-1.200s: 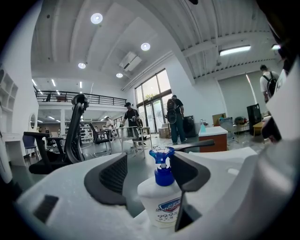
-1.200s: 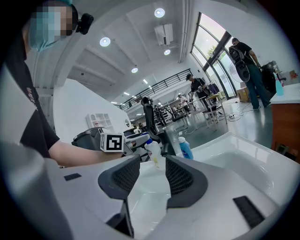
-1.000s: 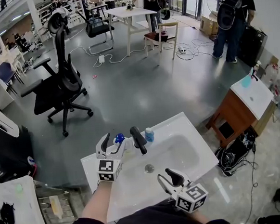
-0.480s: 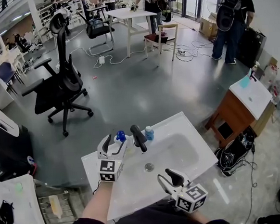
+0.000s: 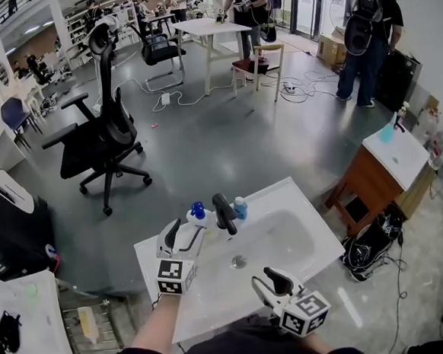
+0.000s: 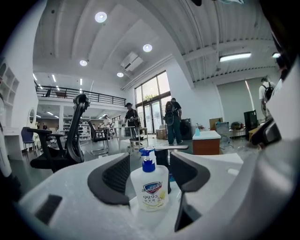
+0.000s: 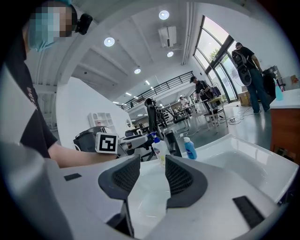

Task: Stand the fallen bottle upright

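Observation:
The soap pump bottle, white with a blue pump, stands upright on the white sink counter just left of the black faucet. My left gripper is open a little short of it. In the left gripper view the bottle shows between the pads with a narrow gap on each side. My right gripper hovers open over the counter's near edge, with nothing between its pads. From there the bottle is seen just ahead of the left gripper.
A small blue bottle stands right of the faucet. The sink basin with its drain lies between the grippers. An office chair stands on the floor beyond, and a wooden cabinet at the right. People stand far off.
My left gripper has drawn back toward me, away from the bottle, which stays upright beside the faucet. The right gripper has barely shifted.

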